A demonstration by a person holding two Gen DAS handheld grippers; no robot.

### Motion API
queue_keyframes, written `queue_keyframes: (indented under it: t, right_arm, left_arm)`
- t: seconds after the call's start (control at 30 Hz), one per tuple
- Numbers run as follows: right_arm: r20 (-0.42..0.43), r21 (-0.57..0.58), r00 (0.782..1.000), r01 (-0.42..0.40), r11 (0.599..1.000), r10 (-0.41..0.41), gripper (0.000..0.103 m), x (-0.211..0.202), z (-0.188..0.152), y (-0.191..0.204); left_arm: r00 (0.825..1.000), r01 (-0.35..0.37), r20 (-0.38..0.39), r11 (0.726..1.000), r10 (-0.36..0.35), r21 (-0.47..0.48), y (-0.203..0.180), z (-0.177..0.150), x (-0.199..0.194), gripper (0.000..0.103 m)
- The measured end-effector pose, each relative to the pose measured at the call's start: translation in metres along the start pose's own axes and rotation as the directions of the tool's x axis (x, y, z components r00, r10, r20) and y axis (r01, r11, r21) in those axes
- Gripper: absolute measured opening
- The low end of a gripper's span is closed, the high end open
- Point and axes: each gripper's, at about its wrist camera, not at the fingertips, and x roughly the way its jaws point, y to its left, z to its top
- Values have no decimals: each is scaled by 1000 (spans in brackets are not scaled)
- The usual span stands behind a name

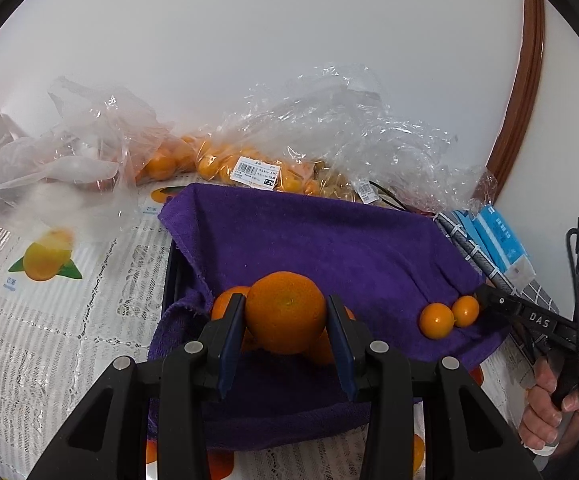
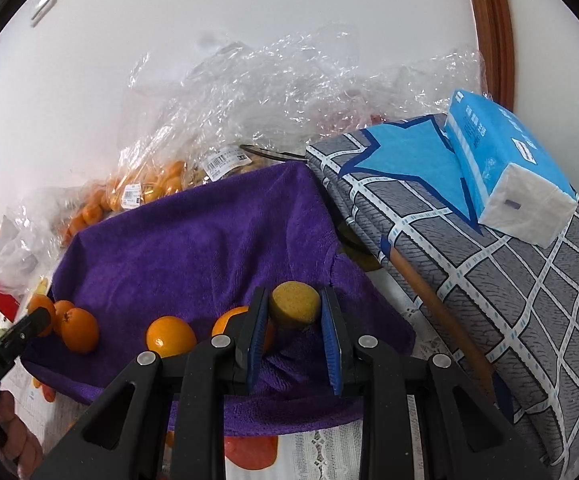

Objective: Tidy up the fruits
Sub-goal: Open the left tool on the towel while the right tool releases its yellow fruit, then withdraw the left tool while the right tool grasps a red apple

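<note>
Starting at the left, our left tool [image 1: 285,322] is pinching a large orange [image 1: 285,312] between its blue pads, right at the tips, above the purple towel [image 1: 309,240]. More oranges [image 1: 225,304] lie just behind and under it on the towel. We judge the step in hand to be setting this fruit with its own kind, so we should lower it until it rests on the towel beside that cluster before spreading the pads; on a soft, sagging cloth a round fruit is likely to roll.

To the right of the left tool, two small round fruits [image 1: 449,316] sit touching each other on the towel.

Our right tool [image 2: 294,330] grips a dull yellow fruit [image 2: 294,304] between its pads, held near the towel's right side. Two oranges [image 2: 171,336] lie just left of it; we would keep the yellow one apart from them and release only once it is settled.

What we cannot make out: what the towel lies over, though a dark edge shows at its left. The bags [image 1: 249,164] beyond both tools hold many small orange fruits, but crumpled plastic hides their count. We cannot name the yellow fruit's kind. The desk [image 1: 49,320] is cut off below both tools.
</note>
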Motion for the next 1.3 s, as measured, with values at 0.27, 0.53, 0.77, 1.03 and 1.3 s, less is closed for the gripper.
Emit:
queue_keyframes:
  t: [0.27, 0.53, 0.77, 1.03, 1.3]
  right_arm:
    - [33, -19, 999, 17, 1000, -17, 42, -6, -1, 6]
    - [88, -77, 996, 37, 996, -30, 47, -14, -4, 17]
    - [101, -59, 993, 61, 996, -55, 47, -14, -3, 18]
    - [75, -67, 996, 59, 996, -54, 47, -14, -1, 18]
    - [97, -70, 994, 49, 996, -42, 49, -31, -1, 25]
  left_arm:
    - [1000, 17, -13, 999, -18, -33, 7, 0, 2, 38]
    - [1000, 14, -15, 1000, -14, -5, 1, -1, 5, 40]
    - [1000, 14, -16, 1000, -14, 10, -2, -1, 6, 48]
    - [999, 26, 19, 1000, -26, -8, 1, 0, 0, 50]
    - [999, 22, 49, 999, -21, -31, 8, 4, -5, 56]
